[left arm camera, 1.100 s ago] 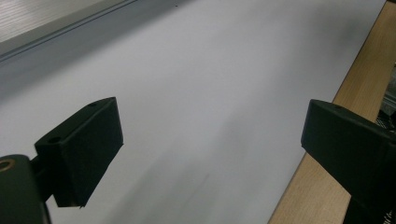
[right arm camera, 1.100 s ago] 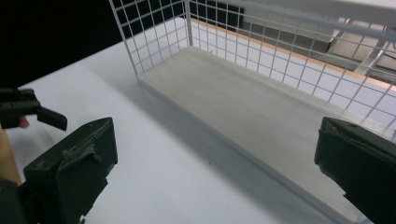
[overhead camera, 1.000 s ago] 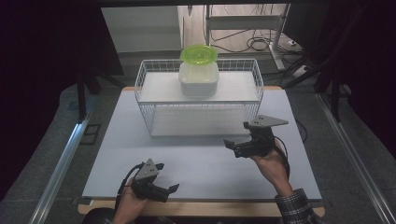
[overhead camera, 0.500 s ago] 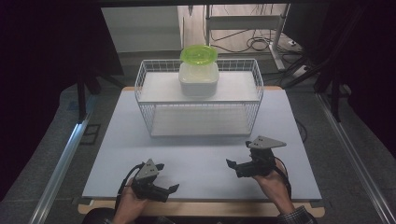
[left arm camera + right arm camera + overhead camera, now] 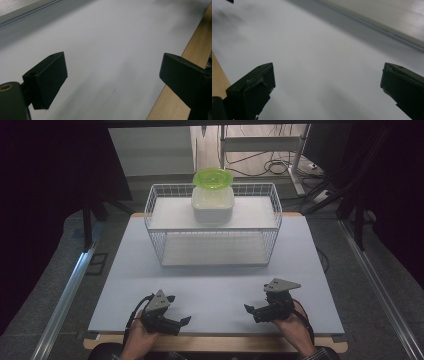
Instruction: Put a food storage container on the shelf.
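A white wire rack [image 5: 212,227] stands at the back of the pale table top [image 5: 215,285]. On its upper shelf sits a translucent white container [image 5: 213,204] with a lime green lid [image 5: 212,178]. My left gripper [image 5: 182,321] rests near the front left edge, open, jaws pointing right, with nothing between them; its own view has the bare mat between its wide-apart jaws [image 5: 112,80]. My right gripper [image 5: 248,310] is low near the front right edge, open and empty, jaws pointing left. Bare mat lies between its jaws [image 5: 327,87].
The table's wooden front edge [image 5: 215,342] runs just below both hands. A metal rail [image 5: 65,295] flanks the table on the left and another [image 5: 380,290] on the right. Cables and a shelf frame [image 5: 265,150] lie behind the rack.
My right gripper has come down and back toward the front edge of the table, staying open. The left gripper has stayed put.
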`<state>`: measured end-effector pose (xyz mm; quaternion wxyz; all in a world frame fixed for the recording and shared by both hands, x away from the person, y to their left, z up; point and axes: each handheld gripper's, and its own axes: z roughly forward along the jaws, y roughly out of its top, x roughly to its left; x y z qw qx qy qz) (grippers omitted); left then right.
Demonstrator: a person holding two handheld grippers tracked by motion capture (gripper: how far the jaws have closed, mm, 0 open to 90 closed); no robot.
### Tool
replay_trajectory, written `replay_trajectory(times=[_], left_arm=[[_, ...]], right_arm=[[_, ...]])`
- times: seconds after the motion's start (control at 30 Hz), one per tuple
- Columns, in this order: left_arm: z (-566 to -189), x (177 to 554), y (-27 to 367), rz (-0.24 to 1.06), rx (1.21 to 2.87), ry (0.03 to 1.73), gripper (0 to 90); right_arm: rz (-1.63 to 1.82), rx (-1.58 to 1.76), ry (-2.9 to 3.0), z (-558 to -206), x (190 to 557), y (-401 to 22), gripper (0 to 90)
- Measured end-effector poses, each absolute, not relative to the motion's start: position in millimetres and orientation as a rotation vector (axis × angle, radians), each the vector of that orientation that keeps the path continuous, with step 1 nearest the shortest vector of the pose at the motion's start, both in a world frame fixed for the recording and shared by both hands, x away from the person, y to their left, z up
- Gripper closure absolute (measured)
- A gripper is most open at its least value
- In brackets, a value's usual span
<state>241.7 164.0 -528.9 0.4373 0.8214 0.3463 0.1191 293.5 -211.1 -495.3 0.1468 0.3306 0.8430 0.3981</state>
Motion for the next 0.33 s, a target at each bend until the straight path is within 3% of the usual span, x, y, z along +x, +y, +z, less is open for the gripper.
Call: replay_trajectory(times=[0.33], left_arm=[[-529.2,242.7,164.4,0.3,2.043,0.865,7.2]], right_arm=[[1.06,0.957,2.478,-508.0,291.8,-207.2,0.0]])
